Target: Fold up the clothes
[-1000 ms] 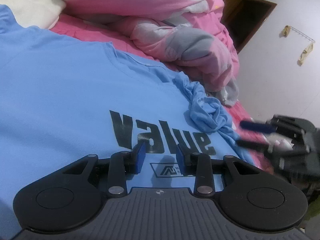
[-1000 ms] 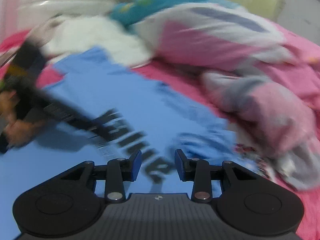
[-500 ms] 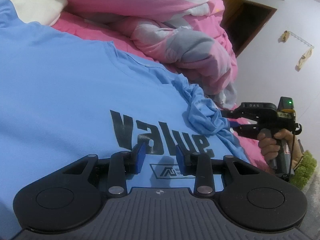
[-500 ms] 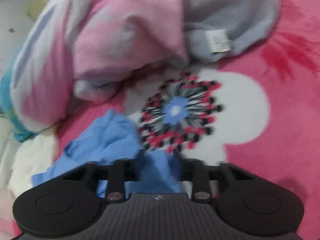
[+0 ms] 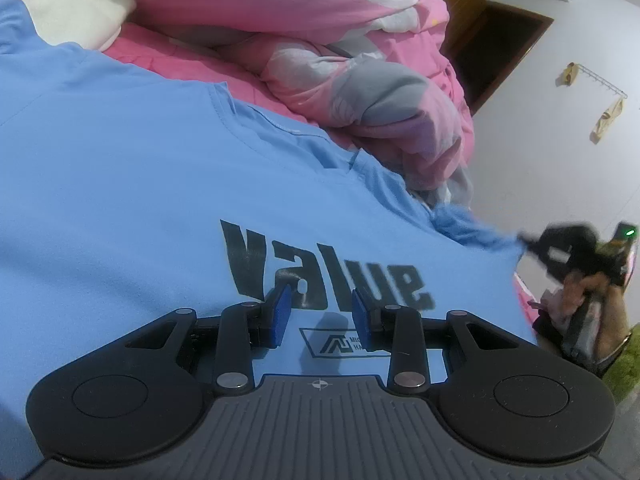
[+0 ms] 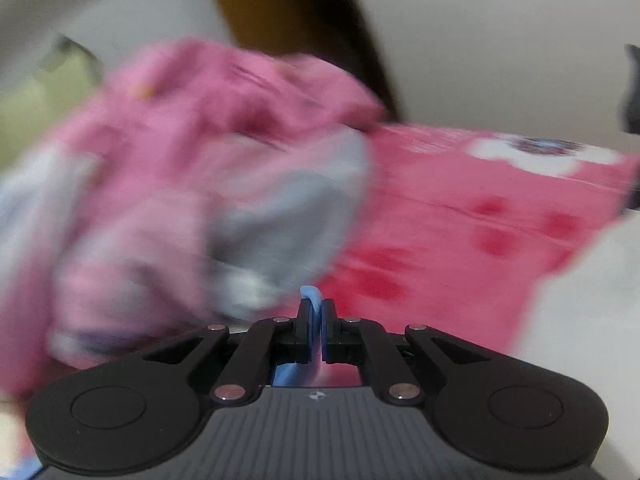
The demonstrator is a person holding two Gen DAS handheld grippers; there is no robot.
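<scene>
**Pulling the sleeve out flat on the bed**

Gripping a thin fold of blue cloth, the right gripper (image 6: 316, 330) has its pads pressed together on the sleeve (image 5: 468, 226) of the blue T-shirt (image 5: 140, 184), and in the left wrist view that sleeve runs in a taut bunched strand from the shirt's shoulder out to the gripper at the bed's right edge. The shirt lies print-up on the pink bedspread (image 6: 480, 216), its "value" lettering (image 5: 320, 276) facing up and its collar (image 5: 248, 120) toward the heaped pink and grey quilt (image 5: 360, 92) at the head of the bed. The left gripper (image 5: 320, 312) hangs over the printed chest with its jaws standing apart and nothing between them.

Judging by the stretched cloth, the step in hand is drawing the sleeve sideways so it lies spread rather than crumpled. To do it well, the pull should stay low and level with the bedspread, since lifting would drag the body of the shirt and wrinkle the chest. Resting the left gripper on the chest would likely anchor the shirt. The right wrist view is blurred, so how much cloth is pinched cannot be told; a shallow pinch may slip.
</scene>
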